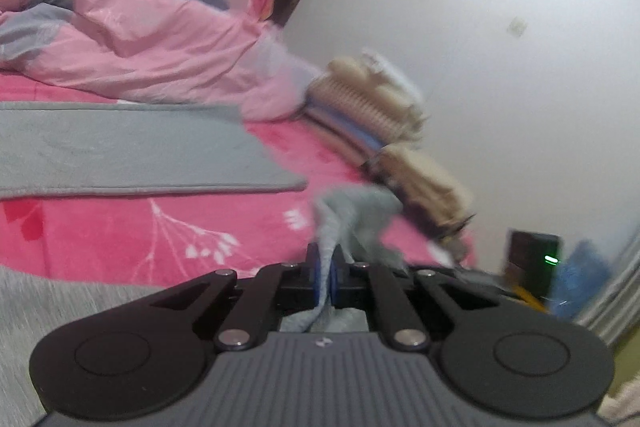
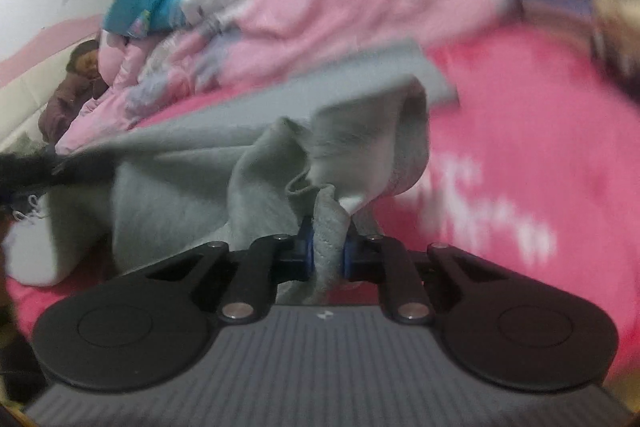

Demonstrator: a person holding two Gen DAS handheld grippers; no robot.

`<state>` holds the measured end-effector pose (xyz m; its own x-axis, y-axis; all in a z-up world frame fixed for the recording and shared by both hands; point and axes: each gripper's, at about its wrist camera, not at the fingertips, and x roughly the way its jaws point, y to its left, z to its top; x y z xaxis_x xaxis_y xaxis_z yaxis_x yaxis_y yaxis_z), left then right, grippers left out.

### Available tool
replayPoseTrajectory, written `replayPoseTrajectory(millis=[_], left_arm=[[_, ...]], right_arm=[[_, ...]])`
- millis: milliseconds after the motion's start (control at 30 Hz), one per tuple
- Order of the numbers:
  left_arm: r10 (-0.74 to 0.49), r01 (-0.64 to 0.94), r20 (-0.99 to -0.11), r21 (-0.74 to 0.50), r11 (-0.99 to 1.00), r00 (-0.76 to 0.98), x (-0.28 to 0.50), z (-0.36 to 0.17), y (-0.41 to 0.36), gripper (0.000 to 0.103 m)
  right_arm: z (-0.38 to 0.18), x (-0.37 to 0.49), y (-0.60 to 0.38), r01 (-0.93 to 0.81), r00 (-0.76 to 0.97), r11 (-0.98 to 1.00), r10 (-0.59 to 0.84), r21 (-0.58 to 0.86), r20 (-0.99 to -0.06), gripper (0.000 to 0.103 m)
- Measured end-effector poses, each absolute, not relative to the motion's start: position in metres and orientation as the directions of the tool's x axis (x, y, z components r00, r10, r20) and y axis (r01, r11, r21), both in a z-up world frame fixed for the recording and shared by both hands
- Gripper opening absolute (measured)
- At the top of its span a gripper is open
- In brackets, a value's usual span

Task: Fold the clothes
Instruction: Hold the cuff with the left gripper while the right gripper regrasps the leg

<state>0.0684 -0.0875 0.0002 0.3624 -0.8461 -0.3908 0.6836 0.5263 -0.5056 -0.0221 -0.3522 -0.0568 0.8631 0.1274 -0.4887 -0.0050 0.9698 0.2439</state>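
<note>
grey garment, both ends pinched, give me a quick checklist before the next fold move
1. Left gripper shut on the grey garment: ok, cloth runs between its fingers.
2. Right gripper shut on the same garment: ok, a thick bunch sits between the blue pads.
3. Garment hanging flat between the two grips: not ok, it is bunched and twisted near the right grip.
4. Which corners or hems are held: cannot tell, both views are blurred.
5. Landing spot on the pink bedspread: not ok, a flat grey cloth already lies there.
6. Clear of the pink quilt: ok, it is heaped further back.
</note>
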Motion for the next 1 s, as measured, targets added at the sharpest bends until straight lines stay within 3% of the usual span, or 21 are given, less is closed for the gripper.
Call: replayPoseTrajectory(millis=[200,333,533,700,733,767,833,933,1000], left_arm=[[-0.89,0.684,-0.351,-0.575,0.449,0.289,0.055,-0.015,-0.079,0.005],[-0.887,0.681,-0.399,-0.585,0.441,0.232,0.052,-0.037,-0.094,0.005],[-0.866,0.677,-0.474,-0.586,0.444,0.158,0.05,-0.07,-0.116,0.005],[-0.851,0.673,-0.504,-0.581,0.458,0.144,0.049,-0.082,-0.117,0.006],[-0.85,0.669,-0.506,-0.583,0.461,0.144,0.049,-0.084,-0.117,0.006],[-0.85,0.666,-0.507,-0.585,0.463,0.146,0.049,-0.084,-0.116,0.006],[-0.851,0.66,-0.502,-0.588,0.469,0.157,0.049,-0.083,-0.115,0.006],[-0.838,0.662,-0.518,-0.57,0.486,0.169,0.048,-0.079,-0.115,0.008],[-0.823,0.654,-0.544,-0.565,0.503,0.163,0.048,-0.077,-0.114,0.021]], right_arm=[[-0.038,0.011,-0.33,-0.068,0.963,0.994,0.043,-0.082,-0.265,0.013],[-0.05,0.018,-0.356,0.026,0.955,0.989,-0.067,-0.145,-0.288,0.017],[-0.063,-0.01,-0.444,0.294,0.864,0.95,-0.217,0.106,-0.454,0.02],[-0.056,-0.059,-0.462,0.241,0.901,0.849,-0.017,0.47,-0.433,0.028],[-0.053,-0.063,-0.454,0.202,0.908,0.843,0.029,0.498,-0.418,0.035],[-0.048,-0.065,-0.443,0.161,0.909,0.847,0.072,0.506,-0.41,0.05],[-0.041,-0.063,-0.416,0.092,0.897,0.872,0.138,0.481,-0.421,0.069],[-0.039,-0.055,-0.381,0.02,0.873,0.9,0.197,0.436,-0.446,0.074],[-0.038,-0.05,-0.358,-0.03,0.854,0.913,0.234,0.407,-0.464,0.076]])
